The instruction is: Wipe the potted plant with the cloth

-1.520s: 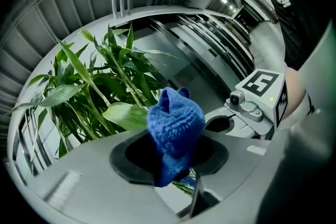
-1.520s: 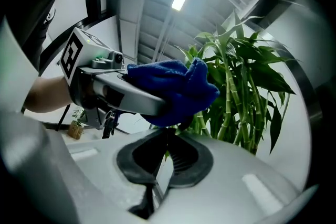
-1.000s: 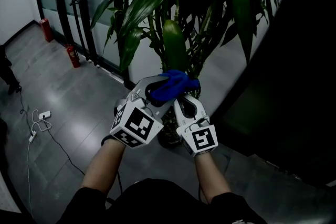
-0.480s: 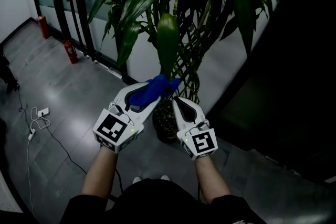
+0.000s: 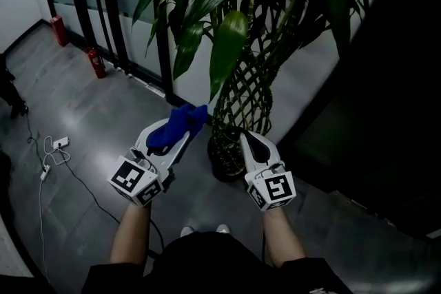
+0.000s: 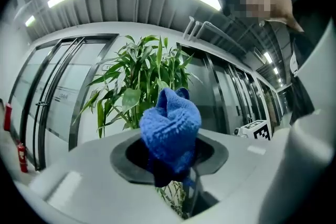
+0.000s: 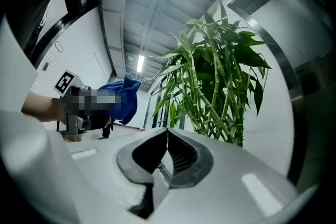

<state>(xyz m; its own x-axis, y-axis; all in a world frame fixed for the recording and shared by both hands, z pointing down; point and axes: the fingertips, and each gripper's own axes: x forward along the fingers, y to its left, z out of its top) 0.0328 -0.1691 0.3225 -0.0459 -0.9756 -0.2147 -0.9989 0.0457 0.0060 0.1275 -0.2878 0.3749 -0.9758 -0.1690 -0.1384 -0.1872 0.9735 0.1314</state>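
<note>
Left gripper (image 5: 187, 126): jaws pinched on the bunched blue cloth (image 6: 170, 127), which is held near a hanging leaf tip; contact cannot be told.
Right gripper (image 5: 246, 140): jaws pressed together, nothing held; poised beside the pot (image 5: 222, 165).
Potted plant (image 5: 227, 51): upright, stems woven into a lattice; set on the floor (image 5: 89, 113) at the wall's foot.
Fire extinguishers (image 5: 96, 64): two, stood along the floor's far left edge.
</note>
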